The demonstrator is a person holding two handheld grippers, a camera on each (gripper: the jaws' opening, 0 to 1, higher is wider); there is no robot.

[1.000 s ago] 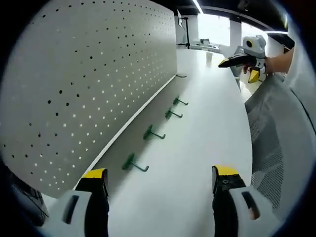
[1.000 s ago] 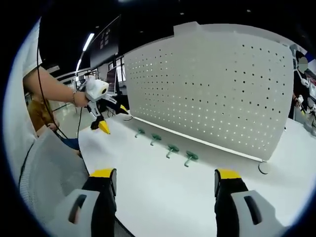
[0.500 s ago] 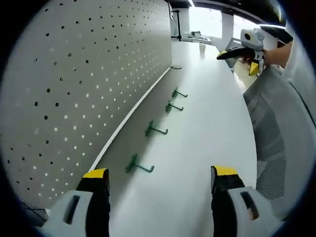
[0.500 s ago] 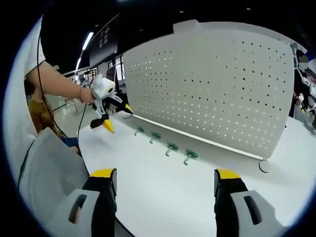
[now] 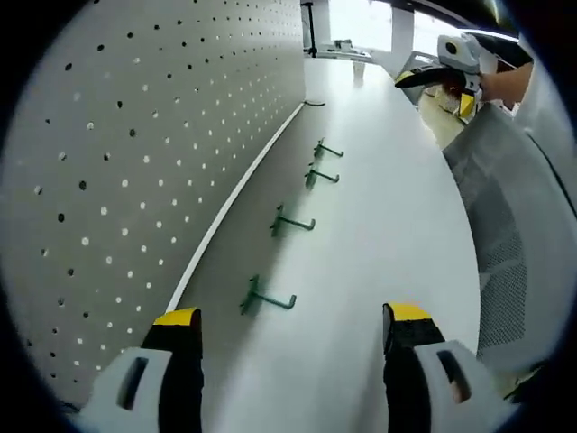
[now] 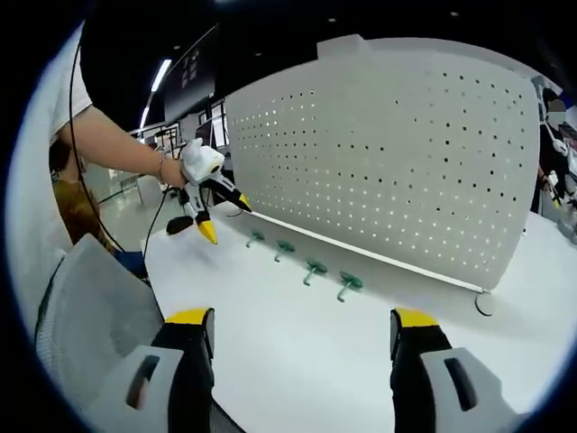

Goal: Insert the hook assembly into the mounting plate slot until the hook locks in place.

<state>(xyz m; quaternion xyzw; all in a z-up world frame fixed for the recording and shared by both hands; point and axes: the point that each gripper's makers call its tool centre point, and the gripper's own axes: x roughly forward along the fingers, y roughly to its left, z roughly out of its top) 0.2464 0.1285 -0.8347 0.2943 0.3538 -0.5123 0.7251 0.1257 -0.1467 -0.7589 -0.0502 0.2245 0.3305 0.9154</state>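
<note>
Left gripper [image 6: 216, 216] held aloft beside the pegboard [image 6: 397, 153], jaws apart, empty. Right gripper [image 6: 302, 347] low over the table [image 6: 297, 343], jaws apart. Four green hooks [image 5: 268, 298] lying in a row along the board's foot, shafts pointing away from it.

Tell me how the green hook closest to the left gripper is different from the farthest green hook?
In the left gripper view, the closest hook lies just ahead of the left gripper; the farthest hook lies nearer the right gripper. The closest looks bigger. Both are green, lying on the white table beside the pegboard.
</note>
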